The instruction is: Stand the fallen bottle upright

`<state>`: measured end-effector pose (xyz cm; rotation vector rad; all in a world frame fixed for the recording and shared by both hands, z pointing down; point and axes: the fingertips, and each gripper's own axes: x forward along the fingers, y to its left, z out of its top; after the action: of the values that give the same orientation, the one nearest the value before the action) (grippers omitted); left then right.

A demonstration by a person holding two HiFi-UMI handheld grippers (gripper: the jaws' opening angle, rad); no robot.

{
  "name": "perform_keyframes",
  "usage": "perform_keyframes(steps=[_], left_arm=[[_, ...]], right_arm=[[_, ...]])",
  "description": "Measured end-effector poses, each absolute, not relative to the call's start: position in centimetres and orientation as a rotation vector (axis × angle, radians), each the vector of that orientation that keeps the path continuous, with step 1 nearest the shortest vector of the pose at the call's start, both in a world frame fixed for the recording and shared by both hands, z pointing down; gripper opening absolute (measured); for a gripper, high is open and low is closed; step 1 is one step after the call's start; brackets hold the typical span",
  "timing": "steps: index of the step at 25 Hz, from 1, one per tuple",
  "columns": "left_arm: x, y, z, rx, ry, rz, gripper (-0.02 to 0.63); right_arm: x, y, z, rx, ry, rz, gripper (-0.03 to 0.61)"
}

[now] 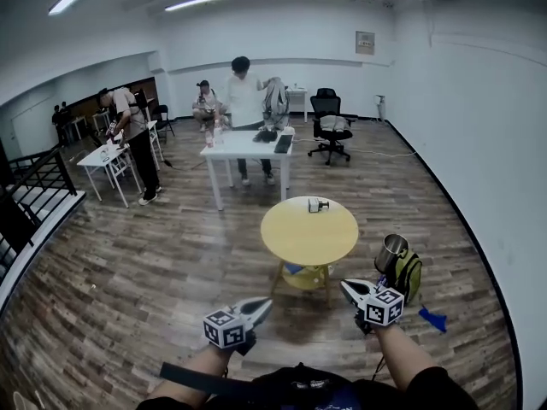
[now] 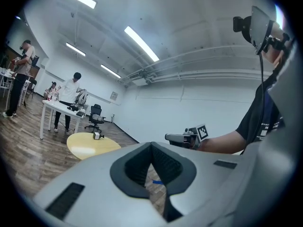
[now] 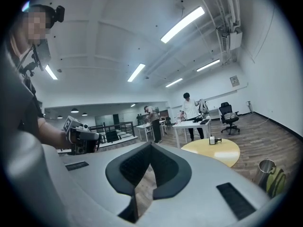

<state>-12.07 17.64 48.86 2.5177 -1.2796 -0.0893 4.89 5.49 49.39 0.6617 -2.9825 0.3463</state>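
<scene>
The bottle (image 1: 318, 204) lies on its side near the far edge of the round yellow bench (image 1: 299, 237), just right of the frame's centre in the head view. It is small, with a pale body and a dark cap end pointing to the right.

Both grippers sit low in that frame, well apart from the bench and from the bottle. The left gripper (image 1: 267, 301) is at lower centre-left and the right gripper (image 1: 345, 285) at lower centre-right, each pointing roughly towards the bench. In the left gripper view, the left gripper (image 2: 151, 144) has its jaws together at the tips with nothing between them. The bottle (image 2: 98, 135) shows small at middle left on the yellow bench. In the right gripper view, the right gripper (image 3: 151, 144) likewise has its jaws closed and empty, and the bottle (image 3: 214, 140) shows at middle right.

Right of the bench, a metal cup (image 1: 391, 250) stands against a green backpack (image 1: 410, 273) on the wooden floor (image 1: 145, 272). Behind the bench is a white desk (image 1: 248, 146) with people around it, and a black office chair (image 1: 330, 122) stands at upper right.
</scene>
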Motion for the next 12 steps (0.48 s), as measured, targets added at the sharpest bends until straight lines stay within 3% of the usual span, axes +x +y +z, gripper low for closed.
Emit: perform_keyframes(steps=[12], left_arm=[[-3.7, 5.8, 49.9, 2.505, -1.230, -0.080, 0.011]], right_arm=[[12.2, -6.3, 50.5, 0.667, -2.979, 0.369, 0.014]])
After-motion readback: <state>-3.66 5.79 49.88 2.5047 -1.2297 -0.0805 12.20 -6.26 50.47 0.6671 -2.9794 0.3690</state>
